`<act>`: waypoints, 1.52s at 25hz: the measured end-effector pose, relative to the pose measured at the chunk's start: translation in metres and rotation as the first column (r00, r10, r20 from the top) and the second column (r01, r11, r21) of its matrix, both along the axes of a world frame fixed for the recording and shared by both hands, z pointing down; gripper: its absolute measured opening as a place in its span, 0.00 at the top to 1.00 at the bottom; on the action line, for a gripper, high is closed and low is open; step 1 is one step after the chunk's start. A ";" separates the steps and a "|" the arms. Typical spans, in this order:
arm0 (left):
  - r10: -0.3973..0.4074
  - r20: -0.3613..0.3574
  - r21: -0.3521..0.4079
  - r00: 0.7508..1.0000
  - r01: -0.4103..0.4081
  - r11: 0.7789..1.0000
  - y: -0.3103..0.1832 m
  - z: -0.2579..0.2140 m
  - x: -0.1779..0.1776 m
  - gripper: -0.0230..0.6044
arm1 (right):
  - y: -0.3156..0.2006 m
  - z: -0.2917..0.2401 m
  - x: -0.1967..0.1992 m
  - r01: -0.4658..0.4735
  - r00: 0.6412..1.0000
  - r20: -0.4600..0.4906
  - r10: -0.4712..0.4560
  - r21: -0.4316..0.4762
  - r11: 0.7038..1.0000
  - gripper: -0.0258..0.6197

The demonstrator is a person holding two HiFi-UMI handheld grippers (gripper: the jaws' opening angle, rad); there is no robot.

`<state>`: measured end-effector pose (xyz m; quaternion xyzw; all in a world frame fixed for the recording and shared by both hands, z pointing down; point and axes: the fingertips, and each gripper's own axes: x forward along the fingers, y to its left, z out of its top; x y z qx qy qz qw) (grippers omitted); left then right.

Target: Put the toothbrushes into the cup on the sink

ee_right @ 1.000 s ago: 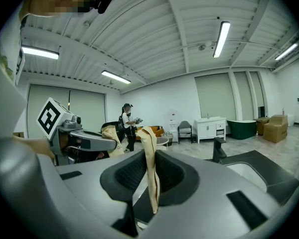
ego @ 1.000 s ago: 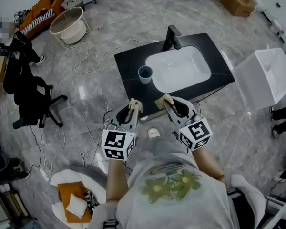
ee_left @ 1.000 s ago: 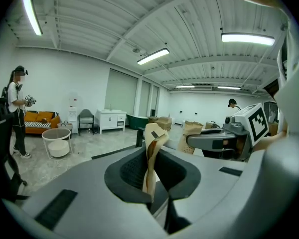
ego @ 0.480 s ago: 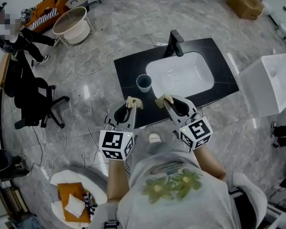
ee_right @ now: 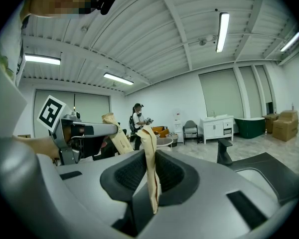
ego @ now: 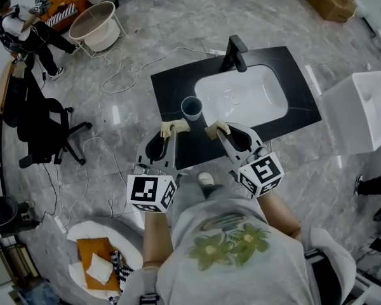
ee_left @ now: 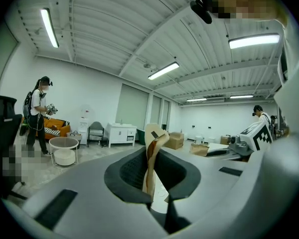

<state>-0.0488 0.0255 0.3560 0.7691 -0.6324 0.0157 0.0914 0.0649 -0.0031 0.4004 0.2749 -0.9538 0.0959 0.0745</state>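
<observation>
1. In the lower centre of the head view, the left tool (ego: 171,129) and the right tool (ego: 216,131) sit side by side but apart. Both point up-frame toward the sink (ego: 241,97) and are roughly level.
2. Each tool's jaws are nearly closed and pinch a flat tan strip: the left toothbrush (ee_left: 153,151) and the right toothbrush (ee_right: 150,166). Both appear to be in paper sleeves and stand upright between the pads, with their ends poking out above.
3. They look light, thin and fairly stiff, though a sleeve may slip or crumple. The mid-length grip seems sound.
4. Just beyond the left tool's tip, the cup (ego: 192,107) stands upright and open on the black surface (ego: 168,88), left of the white basin. It looks light and could tip if knocked.
5. Farthest away, the black faucet (ego: 235,51) stands at the basin's upper edge.
</observation>
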 end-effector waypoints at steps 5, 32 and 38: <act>0.001 -0.014 0.011 1.000 -0.001 1.000 -0.013 0.000 -0.012 0.89 | -0.006 0.004 -0.010 -0.012 1.000 -0.002 0.012 -0.006 1.000 0.84; 0.145 -0.025 -0.069 0.989 -0.147 0.987 -0.089 0.027 -0.036 0.88 | -0.063 0.019 -0.042 -0.128 0.991 -0.046 0.125 -0.059 0.990 0.84; 0.151 -0.038 -0.079 0.988 -0.154 0.985 -0.099 0.033 -0.037 0.88 | -0.073 0.024 -0.044 -0.136 0.990 -0.055 0.133 -0.068 0.988 0.84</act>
